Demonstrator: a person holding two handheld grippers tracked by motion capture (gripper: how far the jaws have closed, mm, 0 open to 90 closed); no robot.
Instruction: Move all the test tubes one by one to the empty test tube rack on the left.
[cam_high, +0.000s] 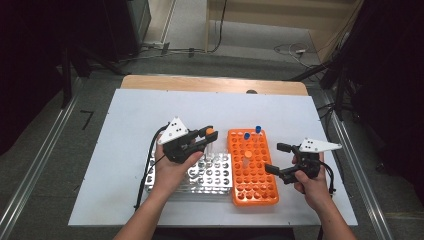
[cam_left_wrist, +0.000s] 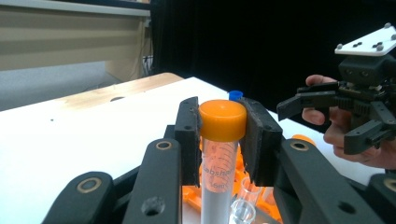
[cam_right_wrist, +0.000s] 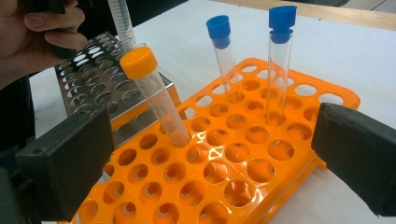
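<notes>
White table (cam_high: 130, 115) — left tool (cam_left_wrist: 223, 140) pinching orange-capped tube (cam_left_wrist: 222, 120); right tool (cam_right_wrist: 215, 163) spread, empty.

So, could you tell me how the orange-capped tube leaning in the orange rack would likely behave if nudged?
The orange-capped tube already leans in its hole, so it would probably rock rather than stay put. It looks empty, so likely light. Its smooth round wall may slip, and roll if it left the orange rack.

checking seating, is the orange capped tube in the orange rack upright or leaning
Leaning: the orange-capped tube slants in its hole in the orange rack, while the blue-capped tubes stand straighter.
</notes>
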